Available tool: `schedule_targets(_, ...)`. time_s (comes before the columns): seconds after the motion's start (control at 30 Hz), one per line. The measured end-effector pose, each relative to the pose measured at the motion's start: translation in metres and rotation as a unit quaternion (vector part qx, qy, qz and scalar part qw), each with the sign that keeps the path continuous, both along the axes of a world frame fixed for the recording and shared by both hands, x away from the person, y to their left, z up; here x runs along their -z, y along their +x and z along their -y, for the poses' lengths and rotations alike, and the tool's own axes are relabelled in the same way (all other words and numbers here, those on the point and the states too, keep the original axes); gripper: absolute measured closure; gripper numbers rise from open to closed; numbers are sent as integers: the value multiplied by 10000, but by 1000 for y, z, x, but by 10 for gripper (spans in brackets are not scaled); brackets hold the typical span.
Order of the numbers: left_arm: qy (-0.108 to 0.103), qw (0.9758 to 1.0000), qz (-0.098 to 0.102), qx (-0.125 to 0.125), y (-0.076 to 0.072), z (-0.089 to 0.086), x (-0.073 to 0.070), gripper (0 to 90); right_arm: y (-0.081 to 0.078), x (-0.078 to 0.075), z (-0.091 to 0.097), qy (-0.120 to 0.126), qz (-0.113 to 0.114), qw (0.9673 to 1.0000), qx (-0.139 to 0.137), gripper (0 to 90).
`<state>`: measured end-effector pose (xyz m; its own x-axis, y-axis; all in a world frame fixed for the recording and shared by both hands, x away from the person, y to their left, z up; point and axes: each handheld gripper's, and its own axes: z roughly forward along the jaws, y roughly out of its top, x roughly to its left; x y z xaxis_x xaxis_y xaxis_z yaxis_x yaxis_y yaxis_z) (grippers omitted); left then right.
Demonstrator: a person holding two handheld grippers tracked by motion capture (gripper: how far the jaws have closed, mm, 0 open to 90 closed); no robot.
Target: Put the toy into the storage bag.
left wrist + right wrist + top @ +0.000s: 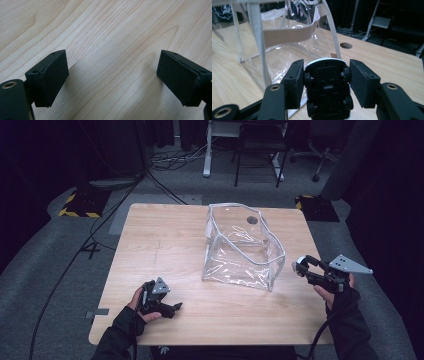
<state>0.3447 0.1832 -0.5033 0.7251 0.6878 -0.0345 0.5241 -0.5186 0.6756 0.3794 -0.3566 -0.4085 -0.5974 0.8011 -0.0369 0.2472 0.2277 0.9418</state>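
Observation:
A clear plastic bag (242, 247) with pale trim stands open on the wooden table (165, 235), right of centre. My right gripper (298, 266) hovers just off the bag's right side, shut on a small toy car (295, 269). In the right gripper view the toy car (328, 85) shows its black underside and wheels between the pads (294, 82), nose toward the bag (287, 35). My left gripper (176, 307) lies low at the table's front left, away from the bag. In the left gripper view it (112, 72) stands open over bare wood, with nothing between its pads (50, 77).
A round hole (252, 220) in the tabletop lies behind the bag. Beyond the table are a dark chair (260, 150), a white desk leg (207, 147) and floor cables (165, 185). Yellow-and-black marked plates (80, 205) sit on the floor at the far corners.

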Motion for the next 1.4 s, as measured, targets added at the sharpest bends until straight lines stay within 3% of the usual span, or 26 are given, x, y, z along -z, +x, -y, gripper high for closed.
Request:
schedule_targets(0.17,4,10000,2,5,0,0,0,108,9,-12,-3,-58,74,10000,4,480)
schedule_targets(0.57,0,10000,11,11,0,0,0,108,29,-43,-10,153,220,9996,-52,480)
schedule_targets(0.77,-3,10000,9,6,0,0,0,108,38,-60,-17,119,342,9993,-119,480)
schedule_targets(1.4,-4,10000,7,5,0,0,0,108,50,-89,-24,298,472,9984,-133,480)
